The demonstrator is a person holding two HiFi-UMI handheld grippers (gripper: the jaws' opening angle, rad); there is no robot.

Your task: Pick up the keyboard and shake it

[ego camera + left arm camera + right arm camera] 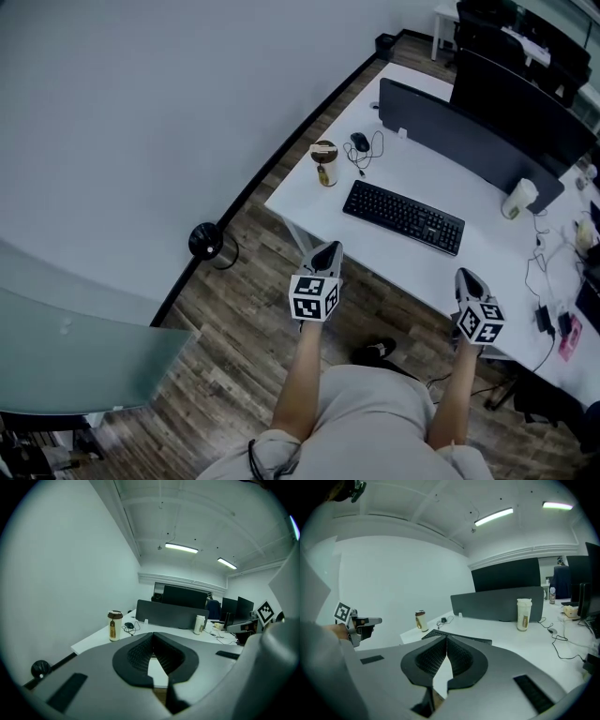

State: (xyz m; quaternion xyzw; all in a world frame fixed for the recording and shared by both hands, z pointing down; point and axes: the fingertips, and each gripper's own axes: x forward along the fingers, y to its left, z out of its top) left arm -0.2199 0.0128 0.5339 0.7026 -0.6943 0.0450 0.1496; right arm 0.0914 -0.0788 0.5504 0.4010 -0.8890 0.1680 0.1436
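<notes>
A black keyboard (403, 217) lies flat on the white desk (366, 251), a little back from its front edge. Both grippers hover in front of the desk, short of the keyboard and apart from it. My left gripper (327, 248) is shut with nothing in it, near the desk's front edge below the keyboard's left end. My right gripper (466, 275) is also shut and empty, below the keyboard's right end. In the right gripper view the keyboard (478, 640) shows as a dark strip just past the closed jaws (446, 637). The left gripper's own jaws (152, 634) hide it in the left gripper view.
A paper coffee cup (324, 163) and a wired mouse (360, 142) sit at the desk's left end. A dark partition (459, 136) runs behind the keyboard, with a white tumbler (518, 198) and cables (542, 272) to the right. A round black object (206, 241) sits on the floor by the wall.
</notes>
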